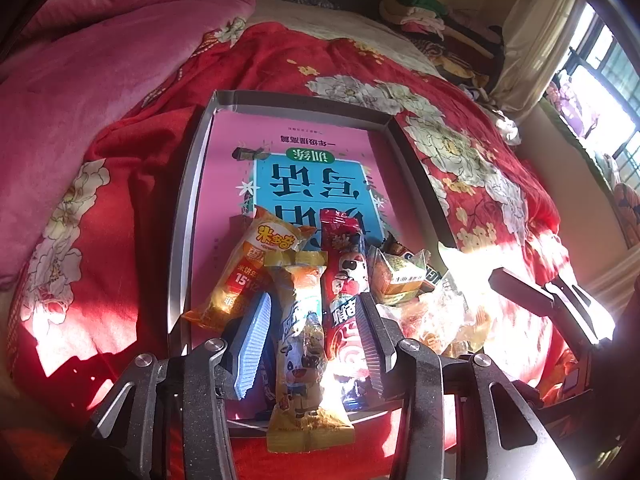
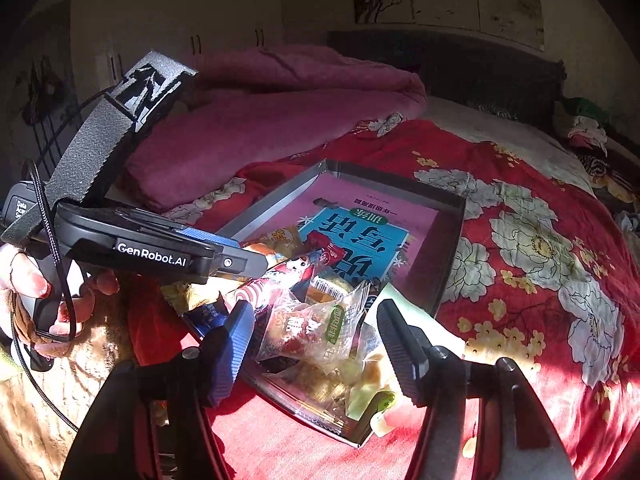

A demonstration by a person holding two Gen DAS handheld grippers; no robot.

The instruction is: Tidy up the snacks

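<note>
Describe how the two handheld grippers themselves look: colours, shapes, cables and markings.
The left gripper and the right gripper each have one ribbed blue finger pad, one ribbed black pad, and dark speckled linkages with silver bolts. The right wrist view shows the left one's black body marked GenRobot.AI, a grey strap and a black cable.

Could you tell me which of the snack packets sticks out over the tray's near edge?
The yellow cow-print packet; its bottom end overhangs the tray, while the red packet beside it stays inside.

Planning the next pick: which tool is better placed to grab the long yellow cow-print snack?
Left. The left tool is open with the yellow cow-print snack lying between its fingers in the tray. The right tool is open over the clear-wrapped snacks instead.
</note>
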